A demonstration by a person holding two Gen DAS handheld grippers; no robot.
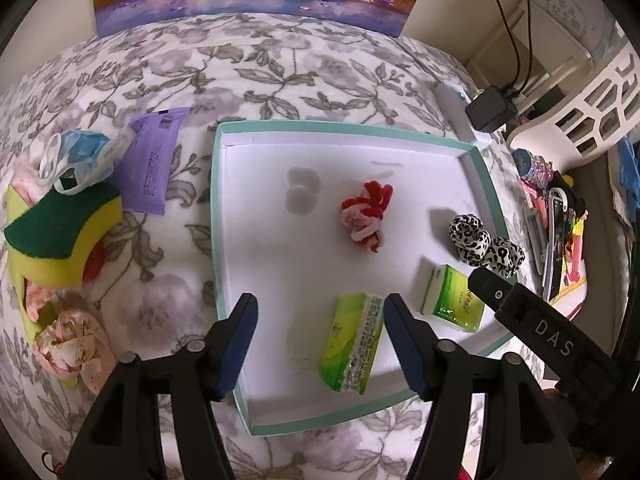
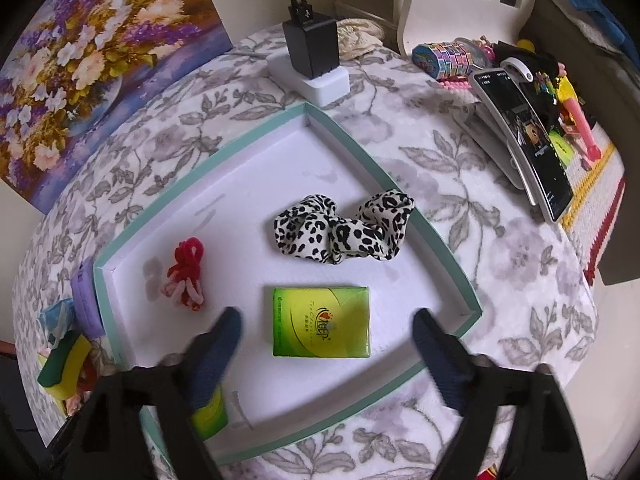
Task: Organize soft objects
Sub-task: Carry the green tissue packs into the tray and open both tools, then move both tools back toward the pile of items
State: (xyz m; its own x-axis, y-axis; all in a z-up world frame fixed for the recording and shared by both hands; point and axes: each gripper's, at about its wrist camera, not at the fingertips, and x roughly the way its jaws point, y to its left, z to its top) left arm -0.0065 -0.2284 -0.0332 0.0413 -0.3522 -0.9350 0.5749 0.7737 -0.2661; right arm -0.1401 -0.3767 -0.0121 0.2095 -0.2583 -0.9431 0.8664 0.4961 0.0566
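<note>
A shallow white tray with a teal rim lies on the flowered cloth. In it are a red, pink and white yarn knot, a leopard-print scrunchie and two green tissue packs. My left gripper is open over the tray's near side. One tissue pack lies between its fingers, close to the right one. My right gripper is wide open around the other tissue pack, which rests flat with neither pad touching it.
Left of the tray lie a green-and-yellow sponge, a purple packet, a blue-and-white mask and a pink fabric flower. A charger on a white power strip sits behind the tray. A phone and toys lie to its right.
</note>
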